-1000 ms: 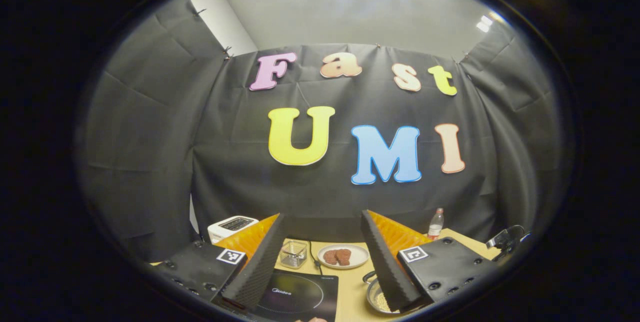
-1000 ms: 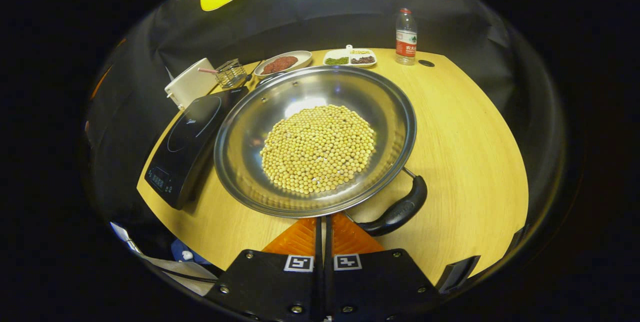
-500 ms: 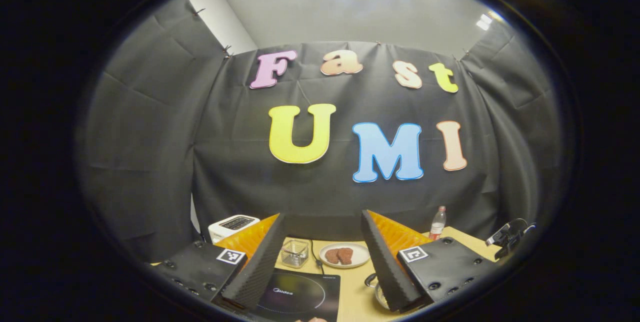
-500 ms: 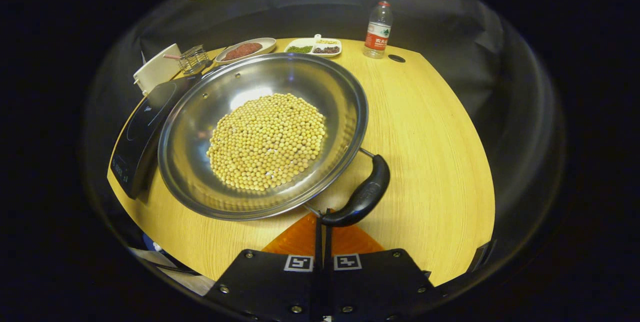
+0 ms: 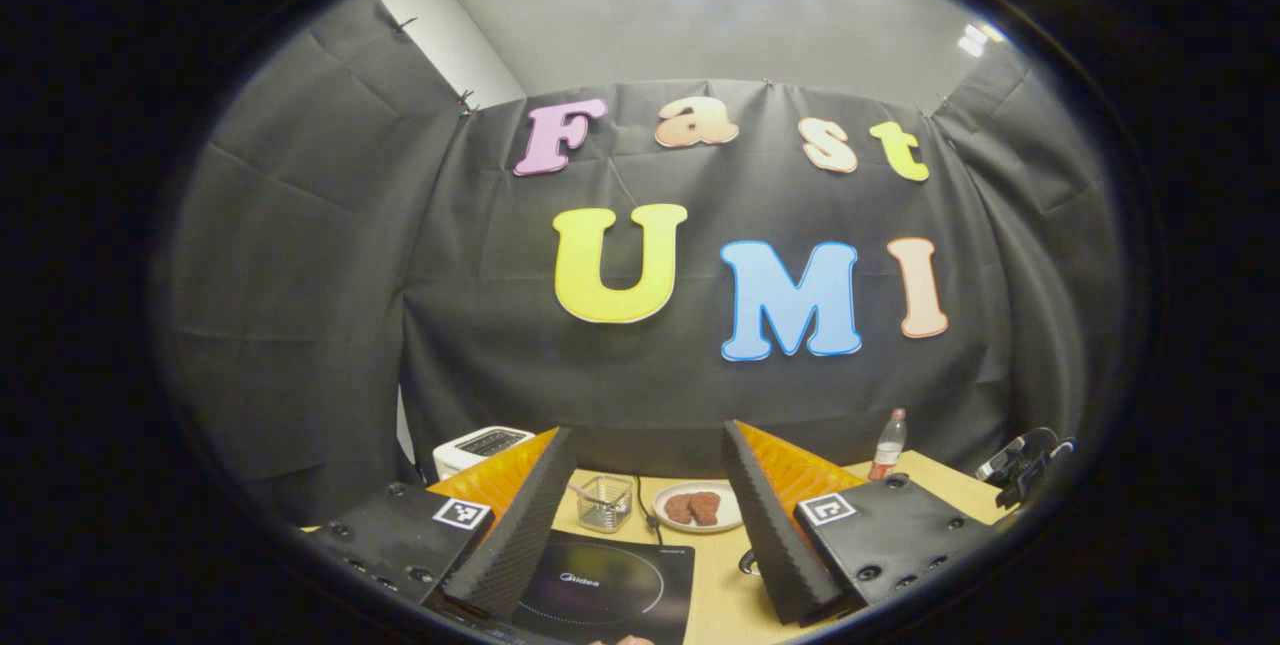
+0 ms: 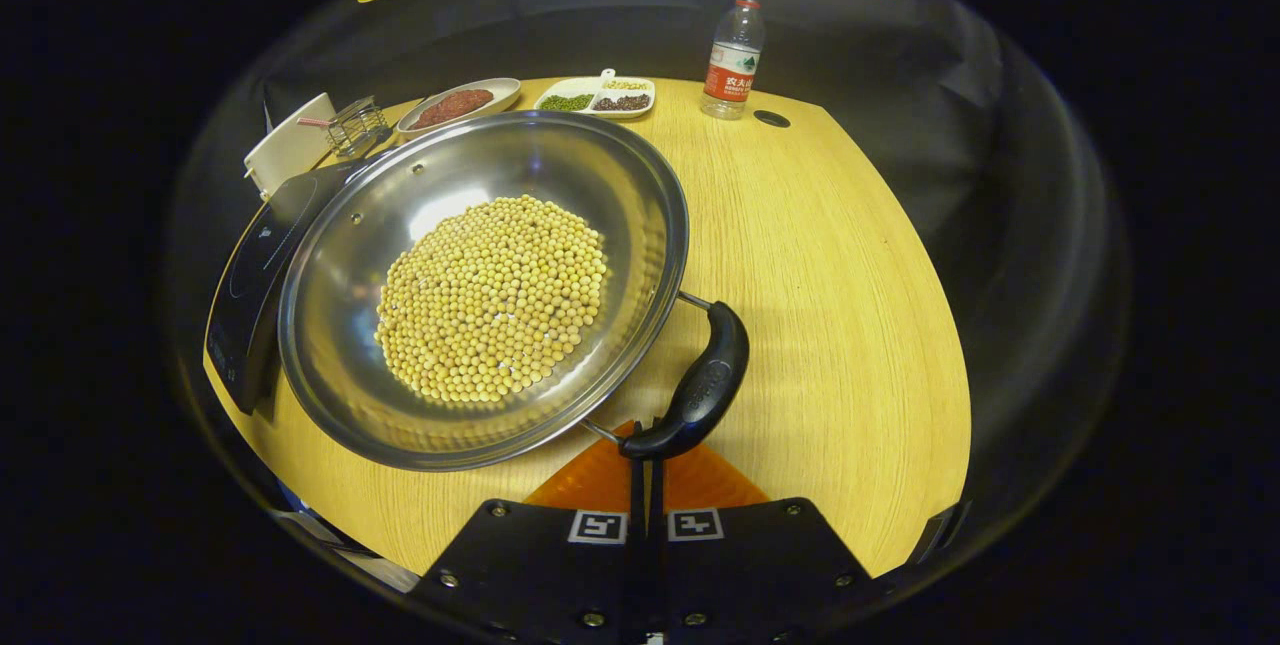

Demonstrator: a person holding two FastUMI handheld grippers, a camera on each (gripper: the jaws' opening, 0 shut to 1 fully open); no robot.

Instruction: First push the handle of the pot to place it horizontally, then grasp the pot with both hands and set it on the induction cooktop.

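Observation:
In the right gripper view a wide steel pot (image 6: 350,325) full of yellow beans (image 6: 490,300) rests on the wooden table (image 6: 830,305). Its black handle (image 6: 700,390) sticks out at the pot's near right. My right gripper (image 6: 645,453) is shut with nothing between its fingers, and its tips touch the near end of that handle. The black induction cooktop (image 6: 240,295) lies just left of the pot. In the left gripper view my left gripper (image 5: 648,432) is open and held high over the cooktop (image 5: 610,585). The pot's small loop handle (image 5: 747,562) peeks out beside its right finger.
Along the table's far edge stand a white toaster (image 6: 290,140), a wire basket (image 6: 355,125), a plate of red food (image 6: 455,105), a divided dish (image 6: 595,97) and a water bottle (image 6: 730,60). Bare tabletop lies right of the pot.
The right gripper has slid right along the pot's near rim until its tips meet the handle, which has swung counter-clockwise. The left gripper view has tilted slightly; the pot has slipped behind its right finger.

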